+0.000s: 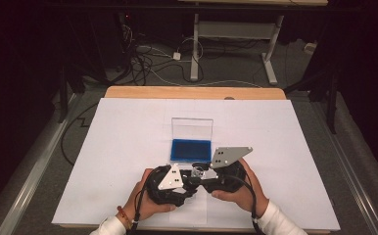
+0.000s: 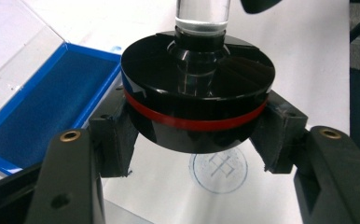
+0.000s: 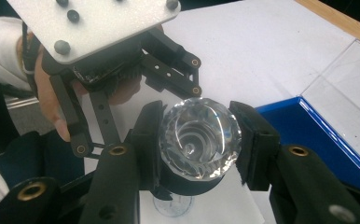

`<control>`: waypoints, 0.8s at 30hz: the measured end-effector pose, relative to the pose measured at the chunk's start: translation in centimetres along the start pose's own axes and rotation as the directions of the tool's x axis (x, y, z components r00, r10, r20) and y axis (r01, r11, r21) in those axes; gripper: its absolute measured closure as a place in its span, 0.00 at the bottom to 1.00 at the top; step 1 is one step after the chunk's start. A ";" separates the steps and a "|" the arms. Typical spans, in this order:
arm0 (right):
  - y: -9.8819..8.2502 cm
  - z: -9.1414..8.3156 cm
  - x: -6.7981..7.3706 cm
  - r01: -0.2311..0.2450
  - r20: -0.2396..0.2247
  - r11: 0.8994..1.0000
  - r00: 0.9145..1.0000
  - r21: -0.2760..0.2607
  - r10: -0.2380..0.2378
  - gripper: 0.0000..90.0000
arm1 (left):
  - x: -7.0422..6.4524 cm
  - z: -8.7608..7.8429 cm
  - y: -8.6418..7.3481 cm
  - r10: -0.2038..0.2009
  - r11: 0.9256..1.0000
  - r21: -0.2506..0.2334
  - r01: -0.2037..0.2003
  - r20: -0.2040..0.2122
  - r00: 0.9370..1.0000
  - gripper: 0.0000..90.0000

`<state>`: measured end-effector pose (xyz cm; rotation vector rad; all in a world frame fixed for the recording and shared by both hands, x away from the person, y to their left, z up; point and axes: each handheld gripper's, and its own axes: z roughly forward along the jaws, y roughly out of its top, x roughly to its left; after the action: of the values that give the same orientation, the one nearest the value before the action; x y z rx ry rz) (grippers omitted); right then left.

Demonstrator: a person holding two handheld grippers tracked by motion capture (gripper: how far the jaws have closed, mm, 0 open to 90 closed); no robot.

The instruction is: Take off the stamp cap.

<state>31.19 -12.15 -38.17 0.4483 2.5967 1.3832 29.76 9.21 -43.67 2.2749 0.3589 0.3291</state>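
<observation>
The left gripper [image 2: 194, 140] has its two black jaws clamped on the round black base with a red band [image 2: 197, 100] of a single stamp, one pad on each side of the disc. The right gripper [image 3: 199, 140] has its two jaws closed on the same stamp's clear faceted crystal knob [image 3: 200, 140], which rises from the base on a clear neck; in the left gripper view the top of that neck is cut off by the frame edge. The stamp is held off the paper, just nearer the person than the one open blue case with a clear hinged lid [image 1: 191, 147], the landmark here. Directly under the stamp's base lies one faint round blue imprint [image 2: 219, 169] on the white sheet [image 1: 128, 147]; its inner marks are too pale to read, and the base hides its upper rim. In the high view the stamp itself is hard to make out, a small glint between the two grippers, and both hands [image 1: 236, 188] wrap the gripper bodies so the jaws there are hidden. Two grey three-cornered plates top the grippers. The blue case shows one blue-lined tray, partly cut off at the frame edge in both gripper views. The white sheet covers the wooden table [image 1: 192, 92], whose bare edge shows beyond the case.
</observation>
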 end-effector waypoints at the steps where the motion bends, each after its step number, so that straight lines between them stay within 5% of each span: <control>1: 0.0 0.0 0.0 -0.001 0.005 1.000 1.000 -0.003 0.001 0.64 | 0.0 0.0 0.0 -0.004 1.000 0.002 0.004 -0.002 1.000 0.41; 9: -0.1 0.3 0.6 0.016 0.058 1.000 0.998 -0.018 -0.015 0.64 | 0.3 0.4 -0.1 -0.086 0.996 -0.001 0.086 0.016 0.996 0.41; 10: -0.1 0.3 0.6 0.015 0.068 1.000 0.998 -0.023 -0.014 0.64 | 1.0 0.2 -0.8 -0.131 0.991 -0.012 0.132 0.077 0.988 0.53; 11: -0.1 -0.2 0.8 0.039 0.145 0.998 0.989 -0.053 -0.031 0.64 | 1.9 0.1 -1.9 -0.222 0.972 -0.063 0.228 0.084 0.971 0.98; 12: 0.1 -1.0 0.3 0.008 0.101 0.996 0.995 -0.086 0.001 0.64 | 2.5 -0.2 -2.3 -0.247 0.962 -0.097 0.255 0.090 0.965 0.98; 14: 0.4 -2.1 0.1 0.024 0.120 0.995 0.993 -0.100 -0.012 0.64 | 1.9 -1.3 -1.0 -0.156 0.980 -0.118 0.160 0.046 0.987 0.97; 15: 0.3 -2.1 0.2 0.035 0.122 0.994 0.992 -0.102 -0.022 0.64 | 1.7 -1.6 -0.5 -0.130 0.981 -0.136 0.137 0.059 0.990 0.89; 16: 0.2 -1.9 0.2 0.022 0.109 0.993 0.994 -0.116 -0.010 0.64 | 1.1 -1.5 -0.1 -0.089 0.989 -0.120 0.088 -0.006 0.996 0.87; 18: 0.3 -1.7 -0.1 0.008 0.098 0.994 0.995 -0.107 0.002 0.64 | 0.7 -1.0 0.1 -0.063 0.993 -0.097 0.065 0.028 0.998 0.79; 20: 0.1 -1.6 0.0 0.006 0.087 0.994 0.996 -0.107 0.003 0.64 | 0.4 -0.5 0.0 -0.041 0.998 -0.054 0.040 -0.015 0.999 0.66; 21: 0.1 -1.5 0.0 0.011 0.089 0.996 0.996 -0.092 -0.003 0.64 | 0.4 -0.4 -0.1 -0.057 0.996 -0.065 0.057 -0.001 0.998 0.60; 24: 0.2 -1.9 -0.1 -0.001 0.071 0.997 0.997 -0.083 0.007 0.64 | 0.6 -0.2 -0.2 -0.067 0.997 -0.035 0.064 -0.106 0.992 0.39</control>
<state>30.77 -13.49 -36.93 0.4815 2.4729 1.4430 30.26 9.67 -43.65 2.2147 0.4793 0.4210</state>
